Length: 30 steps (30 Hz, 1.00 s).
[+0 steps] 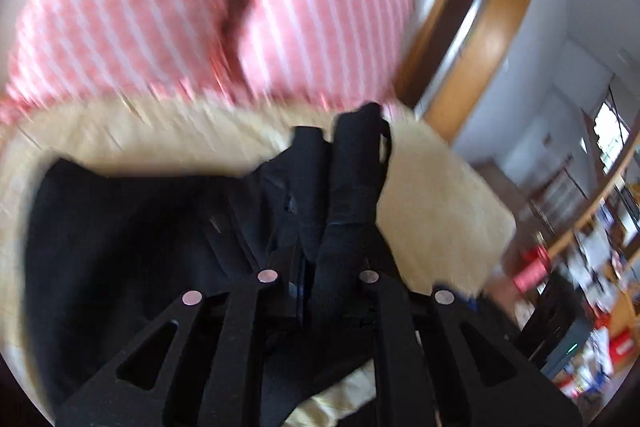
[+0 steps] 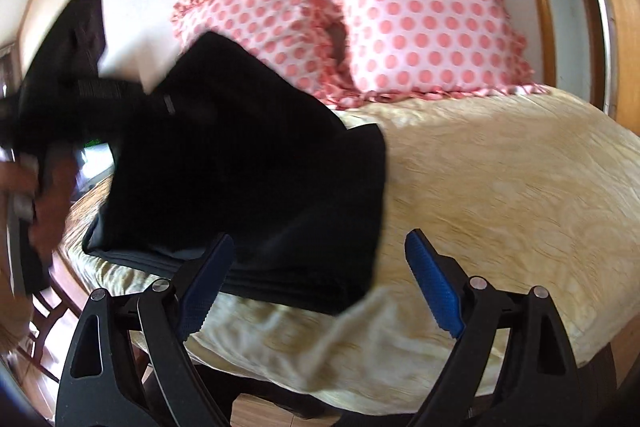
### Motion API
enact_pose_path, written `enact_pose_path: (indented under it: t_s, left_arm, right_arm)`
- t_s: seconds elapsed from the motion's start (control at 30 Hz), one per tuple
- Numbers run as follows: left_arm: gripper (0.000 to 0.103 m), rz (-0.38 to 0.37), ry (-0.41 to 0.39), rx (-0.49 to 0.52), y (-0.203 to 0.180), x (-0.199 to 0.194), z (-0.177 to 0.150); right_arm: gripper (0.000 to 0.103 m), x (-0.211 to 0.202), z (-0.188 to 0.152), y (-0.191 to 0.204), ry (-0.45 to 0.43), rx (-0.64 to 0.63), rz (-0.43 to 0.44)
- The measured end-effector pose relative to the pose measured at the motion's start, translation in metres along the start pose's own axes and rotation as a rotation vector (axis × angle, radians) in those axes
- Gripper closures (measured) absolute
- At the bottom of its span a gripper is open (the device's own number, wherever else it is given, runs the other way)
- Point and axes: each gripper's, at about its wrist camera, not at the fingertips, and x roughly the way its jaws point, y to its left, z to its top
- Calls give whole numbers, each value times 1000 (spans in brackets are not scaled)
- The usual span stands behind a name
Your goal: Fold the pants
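Note:
Black pants (image 2: 256,171) lie partly folded on the cream bedspread (image 2: 500,187), one end lifted up toward the left. My left gripper (image 1: 320,259) is shut on a bunched band of the pants (image 1: 352,179) and holds it above the bed; the rest of the cloth (image 1: 132,247) hangs to the left. In the right wrist view the left gripper (image 2: 92,87) shows at the far left, with the hand behind it. My right gripper (image 2: 320,283) is open and empty, its blue pads (image 2: 432,283) just in front of the pants' near edge.
Two pink polka-dot pillows (image 2: 424,19) lean against the wall at the head of the bed; they show blurred in the left wrist view (image 1: 160,7). A wooden door frame (image 1: 492,47) stands right of the bed. Cluttered shelves (image 1: 592,267) are at far right.

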Motion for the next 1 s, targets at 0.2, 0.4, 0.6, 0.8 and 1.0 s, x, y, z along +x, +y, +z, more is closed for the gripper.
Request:
enact_pose_path:
  t_s: [0.2,0.4,0.6,0.8,1.0]
  left_arm:
    - [95,77,-112,103,-29,-12,-5]
    - [94,54,-100,152,-49,-3,-11]
    - [93,67,-56,199,-55,17,-42]
    - [81,107,-39,294,-66,35,-70]
    - [8,-114,-136,237,-53,-29,-78]
  right_arm:
    - [13,-10,0,-26,-19,71,-27]
    - [13,-8,-1,-36,-20,104,-53]
    - [13,-21,5,-43,-55,92,-128]
    - [13,-42,28,-47,-162,79,-175]
    - [13,-56,55,-30,-255,20,-157]
